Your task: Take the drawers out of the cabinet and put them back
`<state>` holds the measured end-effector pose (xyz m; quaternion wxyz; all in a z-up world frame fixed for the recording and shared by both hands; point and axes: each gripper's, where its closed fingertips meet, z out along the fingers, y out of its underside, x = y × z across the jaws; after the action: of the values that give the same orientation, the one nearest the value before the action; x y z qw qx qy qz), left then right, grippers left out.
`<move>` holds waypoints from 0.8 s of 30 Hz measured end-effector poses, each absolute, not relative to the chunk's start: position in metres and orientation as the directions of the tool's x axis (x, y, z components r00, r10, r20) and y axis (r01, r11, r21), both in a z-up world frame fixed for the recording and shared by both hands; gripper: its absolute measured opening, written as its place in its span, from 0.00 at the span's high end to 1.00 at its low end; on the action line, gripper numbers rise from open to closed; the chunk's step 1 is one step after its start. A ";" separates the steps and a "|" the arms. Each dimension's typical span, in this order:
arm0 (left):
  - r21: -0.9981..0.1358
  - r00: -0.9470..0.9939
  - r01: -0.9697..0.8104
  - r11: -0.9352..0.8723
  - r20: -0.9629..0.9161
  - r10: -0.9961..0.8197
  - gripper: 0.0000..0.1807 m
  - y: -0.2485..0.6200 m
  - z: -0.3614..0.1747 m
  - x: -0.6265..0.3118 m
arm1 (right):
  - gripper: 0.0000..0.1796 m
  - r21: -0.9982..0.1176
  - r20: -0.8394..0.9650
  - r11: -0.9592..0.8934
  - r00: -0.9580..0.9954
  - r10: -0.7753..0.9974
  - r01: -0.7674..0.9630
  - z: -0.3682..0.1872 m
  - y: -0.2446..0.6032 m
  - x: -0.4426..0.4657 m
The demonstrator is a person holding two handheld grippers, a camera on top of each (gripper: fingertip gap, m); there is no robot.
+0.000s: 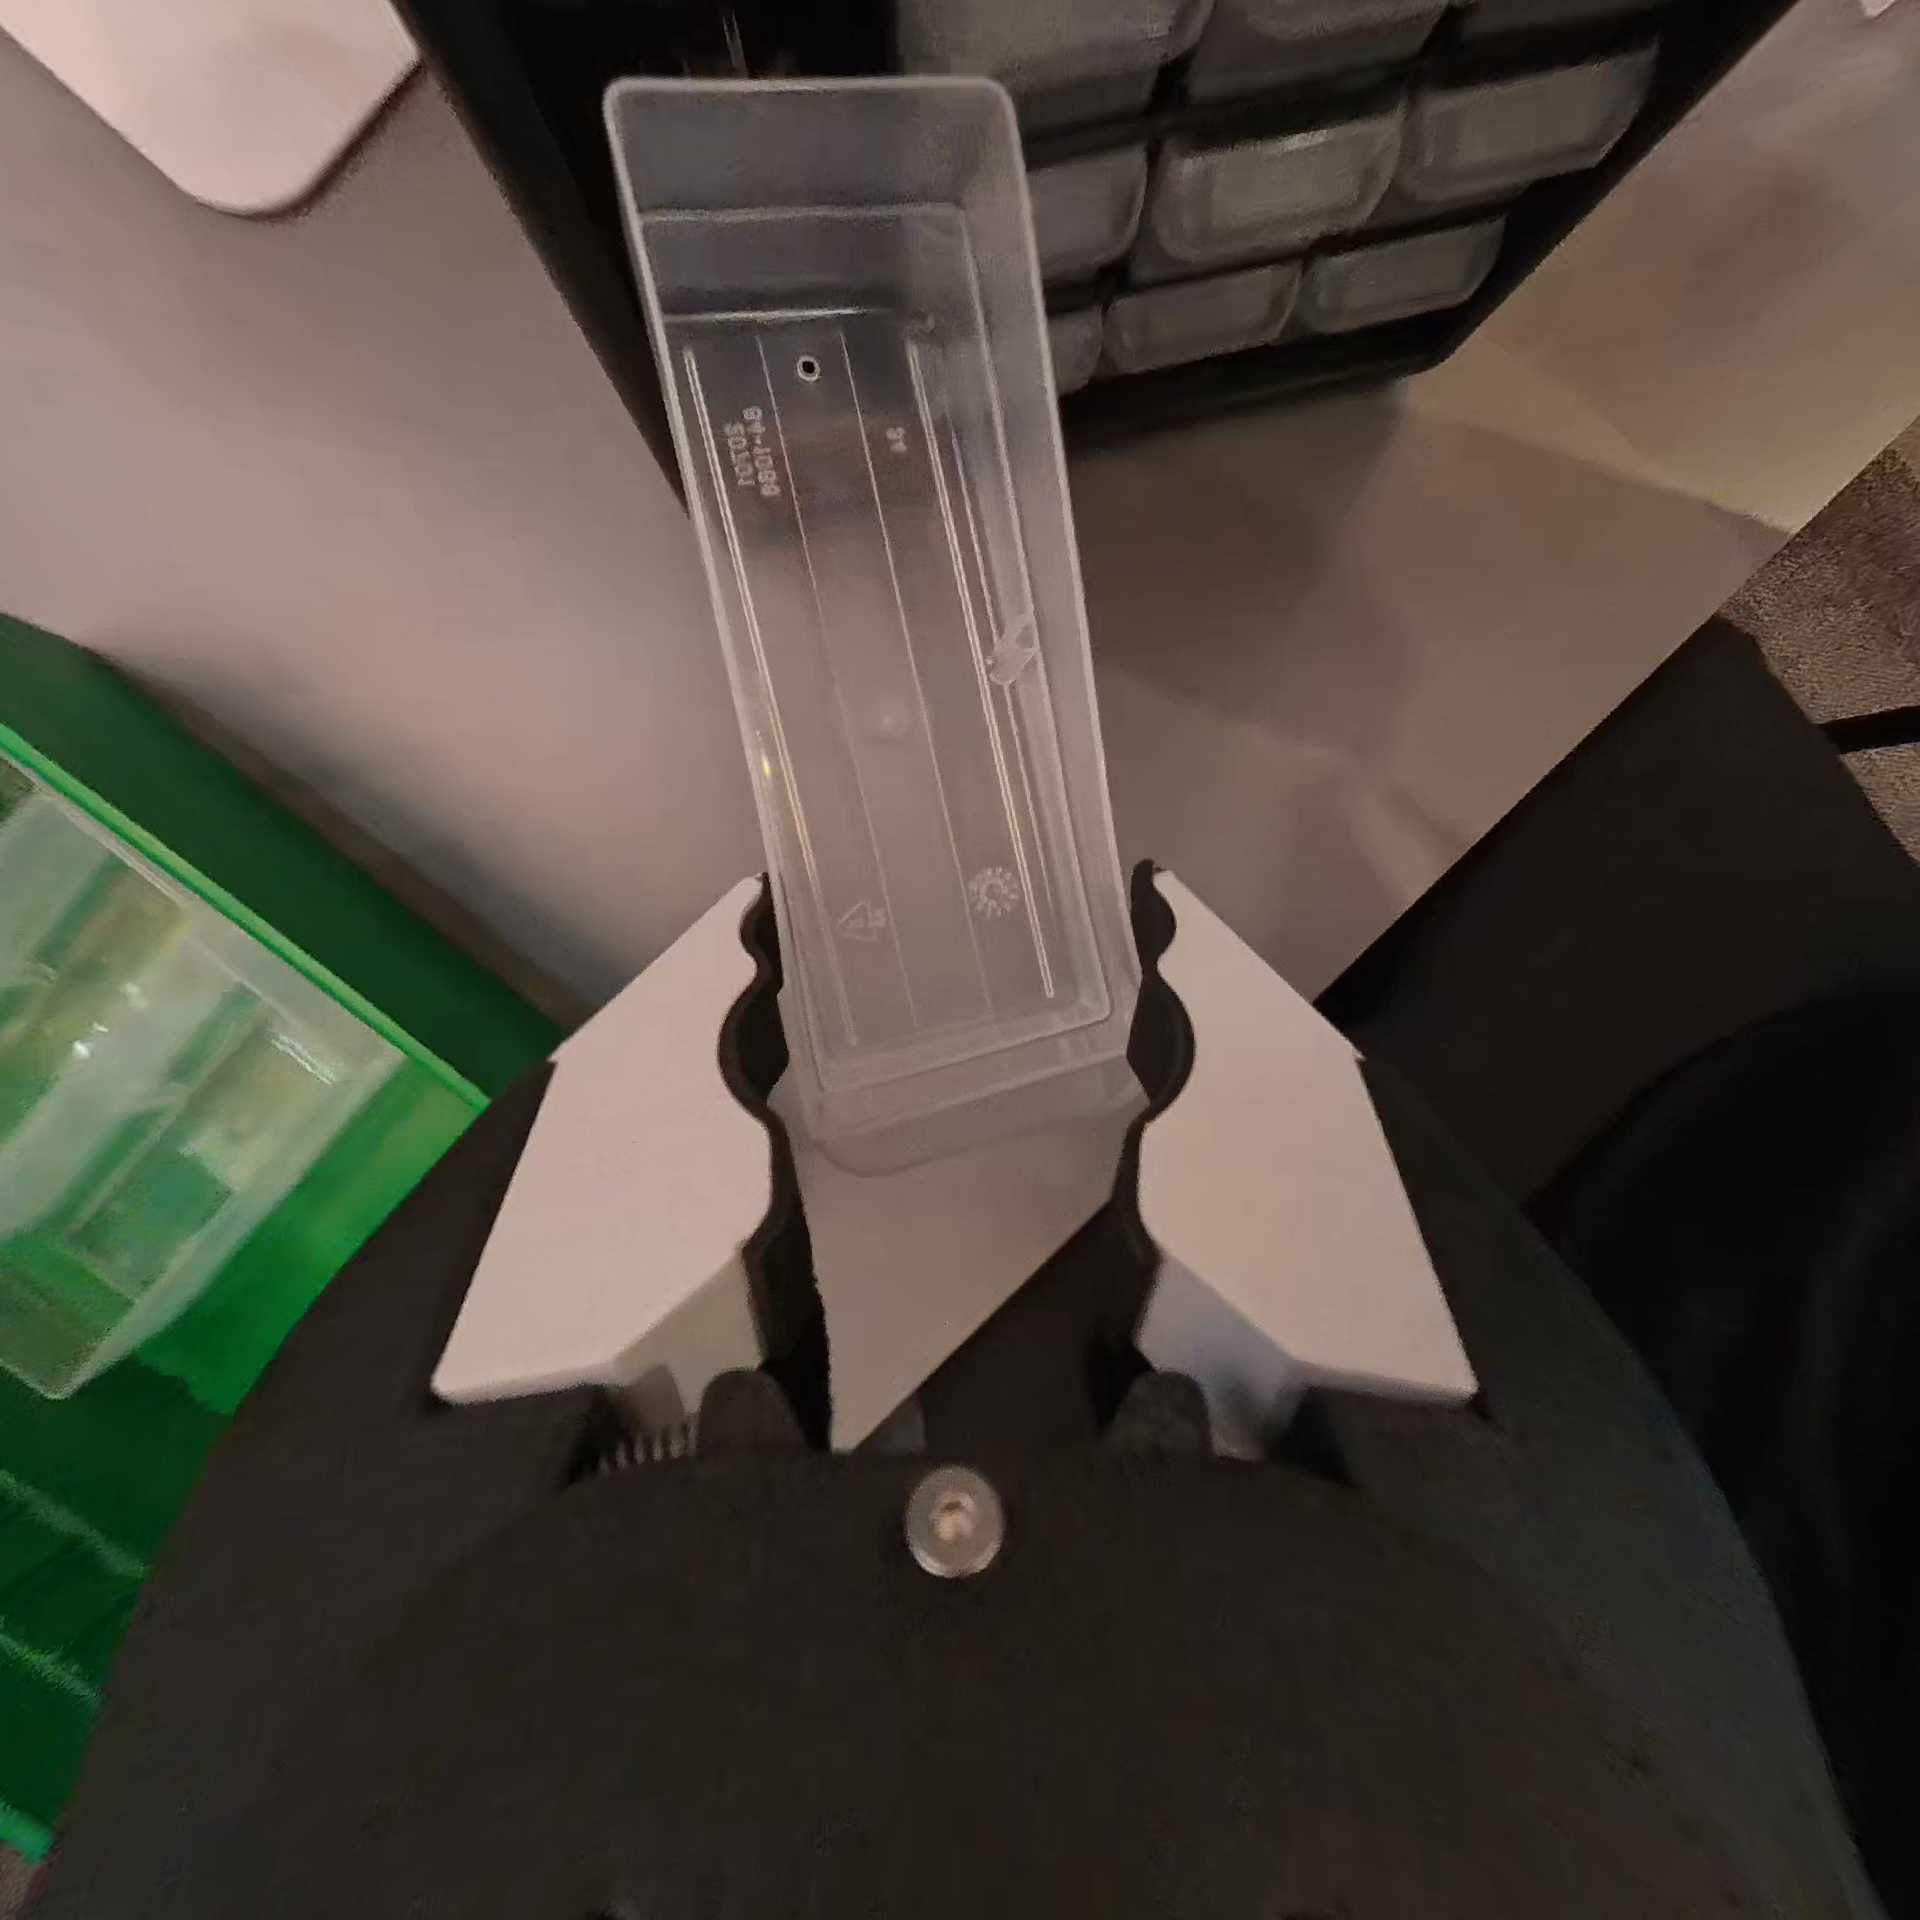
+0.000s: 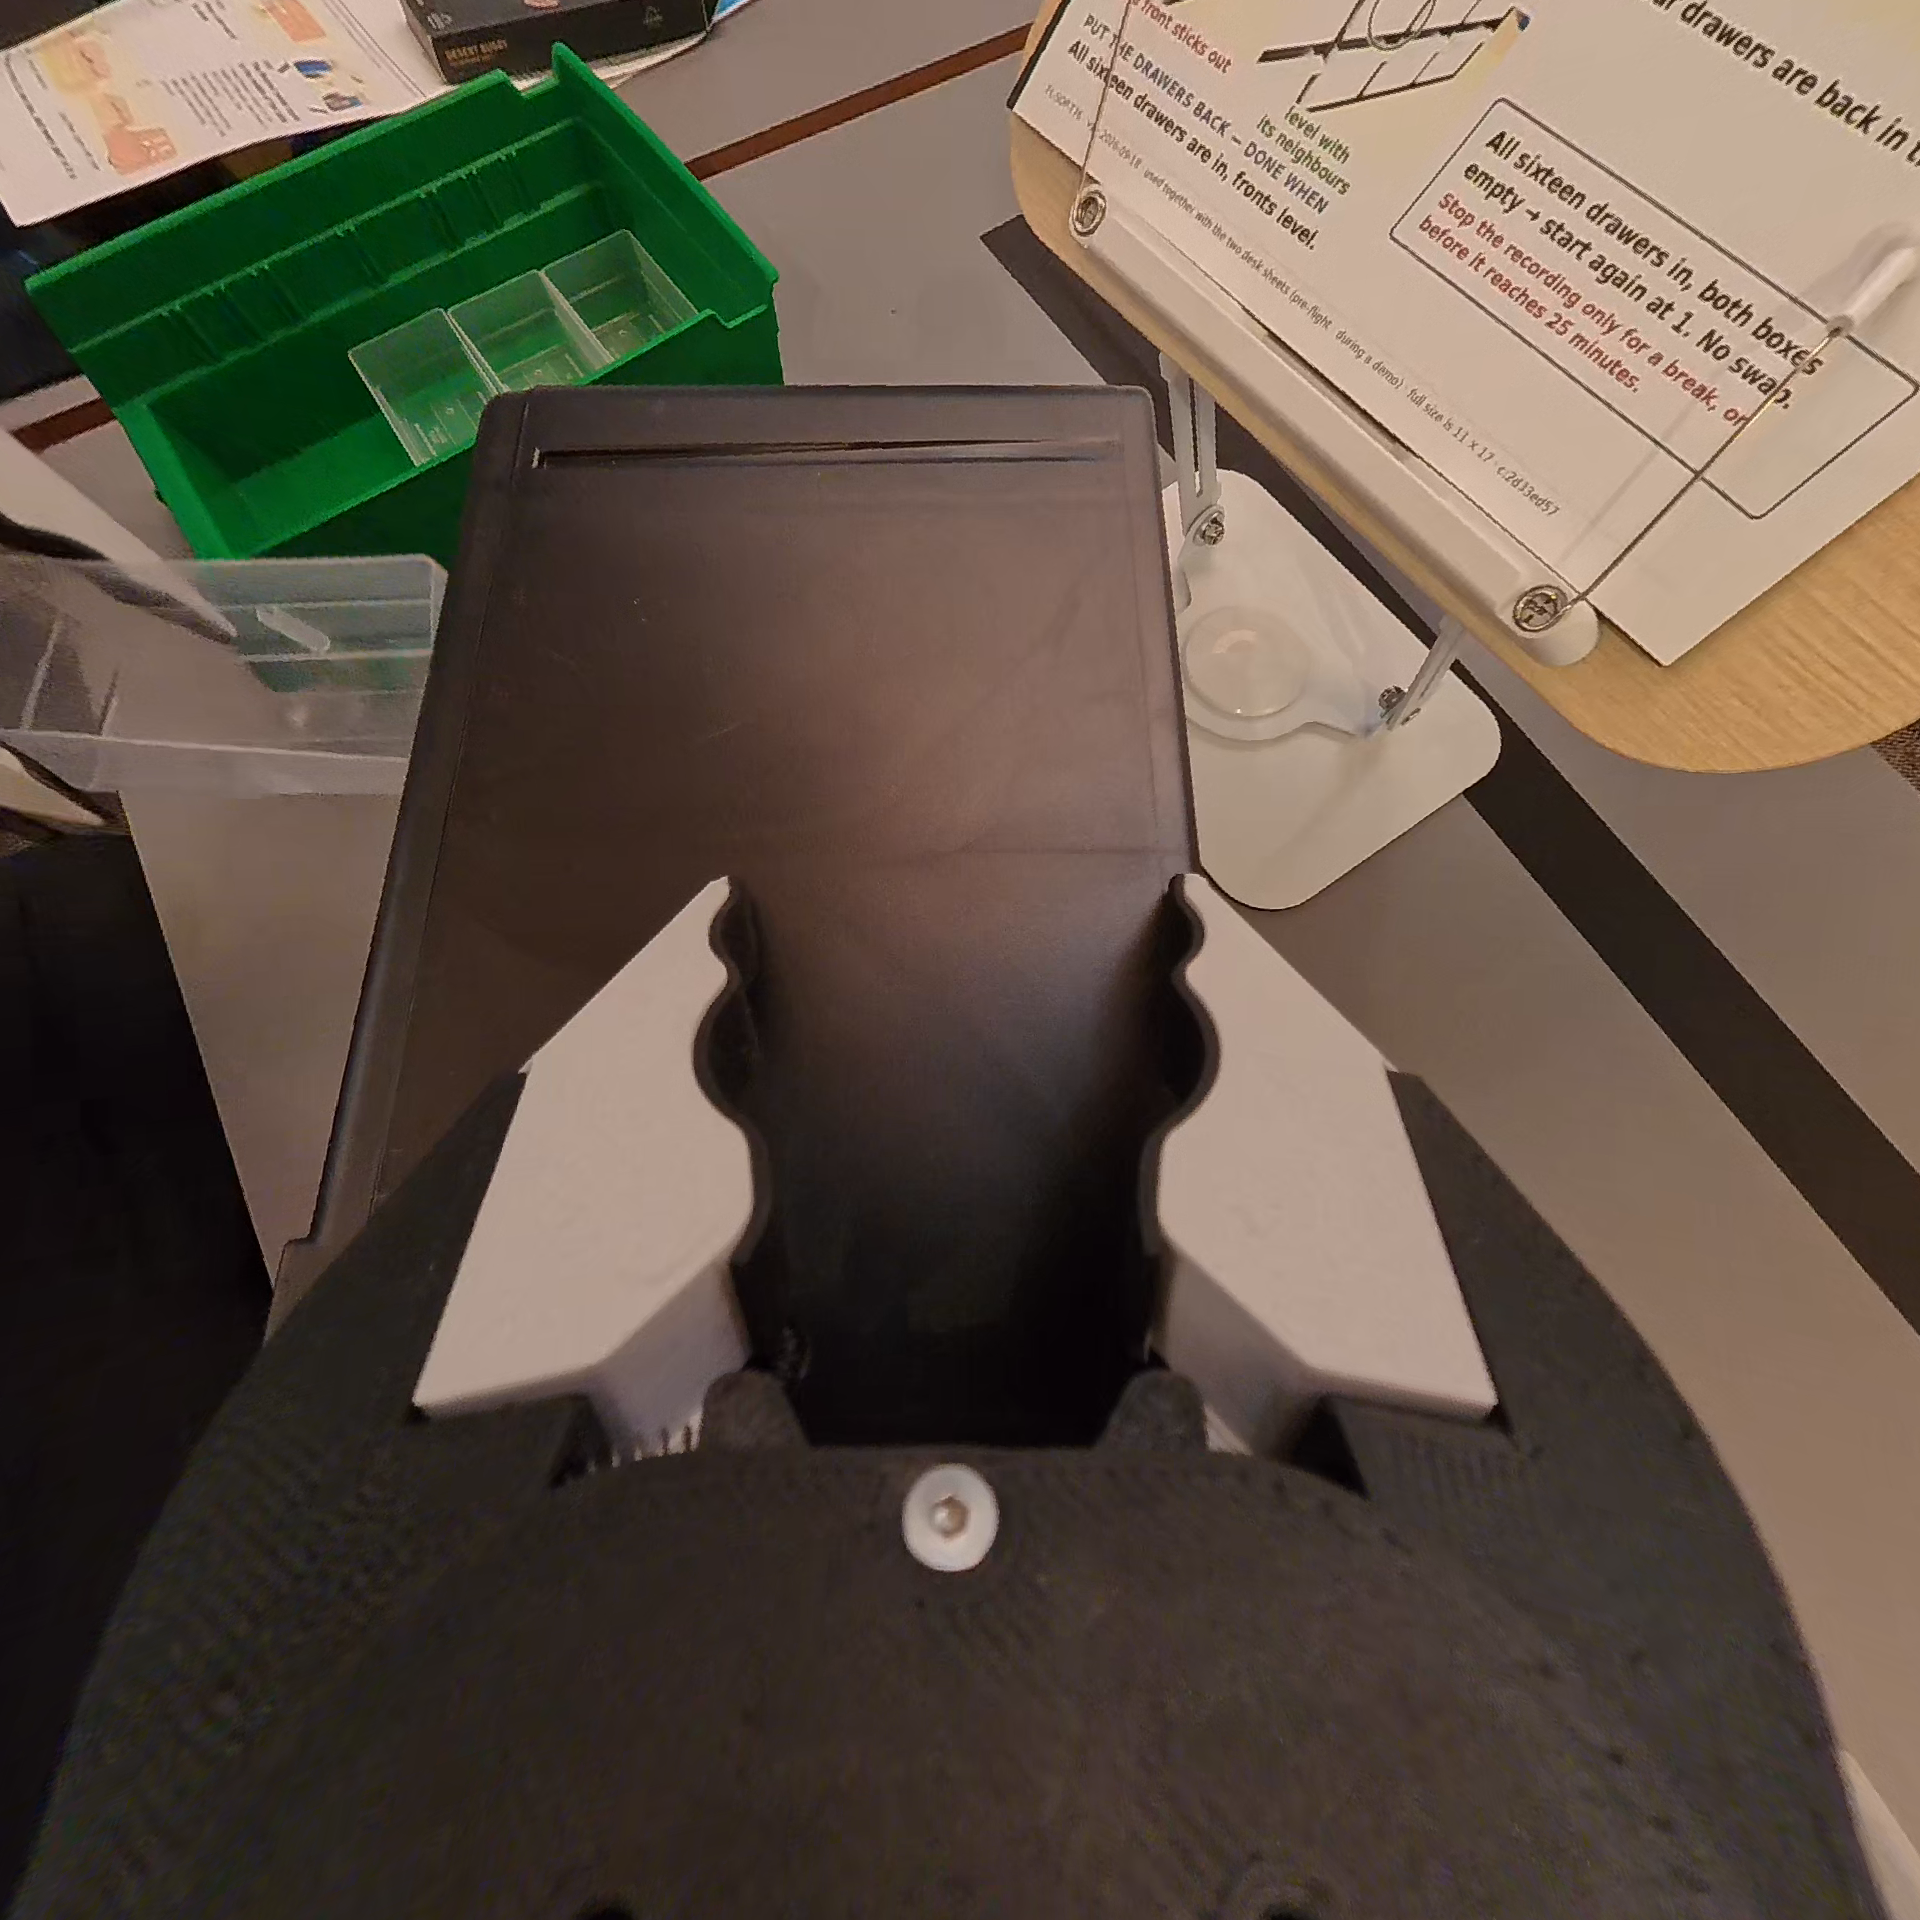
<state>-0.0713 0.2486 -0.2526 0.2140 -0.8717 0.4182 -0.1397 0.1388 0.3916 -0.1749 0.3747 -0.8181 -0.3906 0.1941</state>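
Left hand-held gripper [image 1: 951,987] clamps clear drawer [image 1: 873,582] by its near end, above table [image 1: 364,520]. Right hand-held gripper [image 2: 956,997] spread wide w/ nothing gripped, over black cabinet [image 2: 810,675] top.

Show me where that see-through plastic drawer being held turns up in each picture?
Left wrist view: the clear drawer fills the centre, its near end clamped in the left hand-held gripper.
Right wrist view: it shows at the left edge, partly hidden behind the black cabinet.
Shared landmark: the green bin, which holds other clear drawers.
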 end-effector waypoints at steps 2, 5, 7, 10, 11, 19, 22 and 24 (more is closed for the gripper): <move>-0.498 0.604 -0.677 -0.542 0.045 -0.796 0.64 0.257 -0.242 -0.066 | 0.56 -0.765 -0.025 -0.414 0.620 0.785 0.494 -0.175 0.392 0.139; -0.486 0.594 -0.691 -0.535 0.040 -0.803 0.64 0.267 -0.237 -0.061 | 0.56 -0.764 -0.025 -0.414 0.619 0.785 0.494 -0.175 0.392 0.139; -0.475 0.597 -0.688 -0.549 0.061 -0.800 0.64 0.273 -0.237 -0.058 | 0.56 -0.764 -0.025 -0.414 0.619 0.785 0.494 -0.175 0.392 0.139; -0.462 0.598 -0.668 -0.584 0.134 -0.790 0.64 0.275 -0.237 -0.053 | 0.56 -0.765 -0.024 -0.414 0.619 0.785 0.494 -0.175 0.392 0.139; -0.469 0.596 -0.657 -0.591 0.158 -0.787 0.64 0.277 -0.236 -0.050 | 0.56 -0.765 -0.024 -0.414 0.619 0.785 0.494 -0.175 0.392 0.139; -0.508 0.592 -0.561 -0.654 0.306 -0.746 0.65 0.280 -0.228 -0.049 | 0.56 -0.765 -0.023 -0.415 0.623 0.782 0.492 -0.175 0.392 0.139; -0.542 0.602 -0.514 -0.665 0.324 -0.730 0.65 0.286 -0.220 -0.052 | 0.56 -0.765 -0.023 -0.415 0.623 0.782 0.492 -0.175 0.392 0.139; -0.565 0.607 -0.476 -0.674 0.345 -0.716 0.65 0.289 -0.213 -0.050 | 0.56 -0.765 -0.023 -0.415 0.623 0.782 0.492 -0.175 0.392 0.139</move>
<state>-0.0498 0.2890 -0.2131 0.2134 -0.8705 0.3424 -0.2819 0.1392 0.3921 -0.1749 0.3759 -0.8187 -0.3891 0.1925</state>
